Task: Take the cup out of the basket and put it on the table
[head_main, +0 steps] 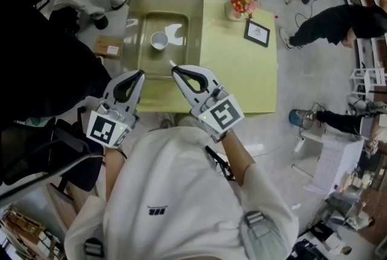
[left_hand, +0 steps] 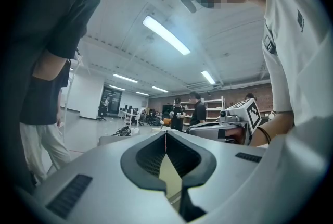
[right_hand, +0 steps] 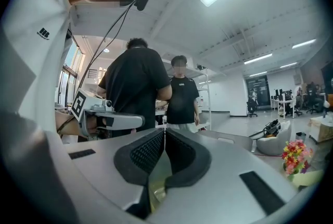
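A white cup [head_main: 159, 41] stands upright inside an olive see-through basket [head_main: 195, 17] on the left part of the yellow-green table [head_main: 239, 77]. My left gripper [head_main: 141, 73] hovers at the basket's near left corner, shut with nothing in it. My right gripper [head_main: 175, 69] is over the basket's near rim, just short of the cup, also shut and empty. In the left gripper view the jaws [left_hand: 166, 134] meet at the tip and the right gripper [left_hand: 237, 121] shows beside them. The right gripper view shows its own jaws [right_hand: 164, 132] closed, level, with the basket's rim behind.
A vase of flowers [head_main: 243, 2] and a small framed picture [head_main: 257, 32] stand at the table's far right. A cardboard box [head_main: 109, 46] lies on the floor left of the basket. People stand close on the left and far right.
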The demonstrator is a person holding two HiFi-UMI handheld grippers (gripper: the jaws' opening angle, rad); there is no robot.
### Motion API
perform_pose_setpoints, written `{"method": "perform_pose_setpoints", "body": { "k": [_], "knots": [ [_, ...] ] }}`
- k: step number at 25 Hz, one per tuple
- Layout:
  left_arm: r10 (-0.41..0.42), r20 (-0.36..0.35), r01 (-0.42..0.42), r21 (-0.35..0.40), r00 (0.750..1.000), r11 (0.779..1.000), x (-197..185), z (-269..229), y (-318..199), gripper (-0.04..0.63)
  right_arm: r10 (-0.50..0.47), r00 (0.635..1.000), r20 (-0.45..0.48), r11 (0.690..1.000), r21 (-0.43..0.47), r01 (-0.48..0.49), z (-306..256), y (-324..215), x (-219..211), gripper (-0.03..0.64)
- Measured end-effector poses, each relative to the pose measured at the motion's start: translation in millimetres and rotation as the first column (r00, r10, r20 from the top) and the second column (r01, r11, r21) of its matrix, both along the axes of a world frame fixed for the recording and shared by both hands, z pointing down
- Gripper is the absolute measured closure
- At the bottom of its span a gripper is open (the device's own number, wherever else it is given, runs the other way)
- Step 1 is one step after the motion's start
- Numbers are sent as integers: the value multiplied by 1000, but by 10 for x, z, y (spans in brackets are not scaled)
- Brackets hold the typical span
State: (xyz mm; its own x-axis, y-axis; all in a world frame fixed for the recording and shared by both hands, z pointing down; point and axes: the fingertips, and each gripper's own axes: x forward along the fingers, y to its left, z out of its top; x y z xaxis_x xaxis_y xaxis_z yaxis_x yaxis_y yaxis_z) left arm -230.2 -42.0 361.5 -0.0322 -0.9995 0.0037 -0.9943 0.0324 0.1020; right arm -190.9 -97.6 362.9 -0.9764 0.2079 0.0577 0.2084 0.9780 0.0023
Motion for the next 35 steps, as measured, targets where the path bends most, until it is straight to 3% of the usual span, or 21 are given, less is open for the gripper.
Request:
{"method": "perform_pose_setpoints", "body": {
  "k": [9,18,24,30,35],
  "knots": [
    [-36,-12,36,-15,999,999,-220,92,-199,583,-89,991,-105,992,75,97,184,-217,-302,605],
    [-62,-19,61,-29,998,998,-372,171,-320,583,-167,961,-220,963,171,206,386,-392,-692,601],
    [-73,-20,72,-33,997,997,-433,193,-391,583,-229,927,-296,926,228,301,562,-416,-907,525],
    [-88,-26,87,-37,996,996,-483,202,-430,583,-307,858,-412,858,270,437,855,-426,-1185,425],
    [-96,-22,95,-38,995,995,-536,212,-429,583,-359,765,-535,744,331,581,1174,-344,-1391,387]
  ]
}}
